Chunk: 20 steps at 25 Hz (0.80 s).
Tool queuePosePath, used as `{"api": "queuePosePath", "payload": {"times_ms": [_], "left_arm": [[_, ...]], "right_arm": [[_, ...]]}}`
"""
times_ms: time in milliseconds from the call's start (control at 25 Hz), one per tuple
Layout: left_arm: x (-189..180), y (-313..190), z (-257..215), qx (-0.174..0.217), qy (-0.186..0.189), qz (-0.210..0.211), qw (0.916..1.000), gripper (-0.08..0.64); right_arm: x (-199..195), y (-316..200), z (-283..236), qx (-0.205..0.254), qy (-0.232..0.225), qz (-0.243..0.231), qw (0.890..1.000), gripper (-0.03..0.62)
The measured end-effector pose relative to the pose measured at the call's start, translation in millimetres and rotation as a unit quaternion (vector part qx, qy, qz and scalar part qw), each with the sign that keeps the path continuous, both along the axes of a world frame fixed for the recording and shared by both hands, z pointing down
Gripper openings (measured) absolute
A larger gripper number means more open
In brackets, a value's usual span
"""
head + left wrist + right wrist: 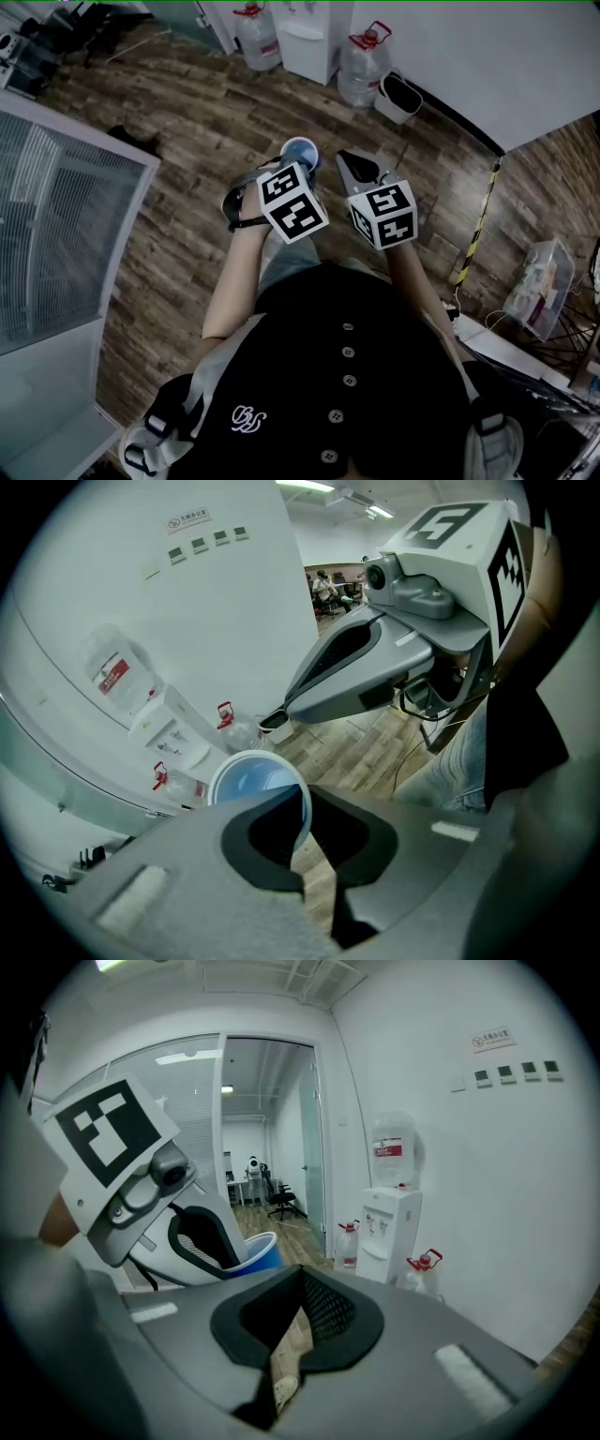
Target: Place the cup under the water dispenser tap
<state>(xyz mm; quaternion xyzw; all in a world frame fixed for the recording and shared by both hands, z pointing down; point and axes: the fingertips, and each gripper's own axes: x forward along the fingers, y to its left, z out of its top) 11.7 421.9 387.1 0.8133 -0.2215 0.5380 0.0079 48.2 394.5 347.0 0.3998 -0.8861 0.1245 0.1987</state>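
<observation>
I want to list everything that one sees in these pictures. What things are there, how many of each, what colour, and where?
cup: one, blue with a white rim, pinched at its rim by the left gripper
water dispenser: one, white, against the far wall
water bottles: two, clear with red handles, on the floor on either side of the dispenser
bin: one, white, on the floor by the wall, right of the bottles
striped strip: one, yellow and black, on the floor at the right
plastic box: one, clear, far right
floor: brown wood planks
left gripper: one, grey, shut on the cup
right gripper: one, grey, shut, nothing in it
shirt: one, black, buttoned, on the person
</observation>
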Motion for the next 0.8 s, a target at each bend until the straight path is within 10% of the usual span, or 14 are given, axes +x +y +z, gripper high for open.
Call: {"api": "queuePosePath", "payload": {"times_ms": [800], "left_arm": [[-93, -194, 0, -0.006, -0.015, 0.066, 0.9977, 0.014]], "right_arm": [[-98, -197, -10, 0.012, -0.016, 0.057, 0.998, 0.002]]}}
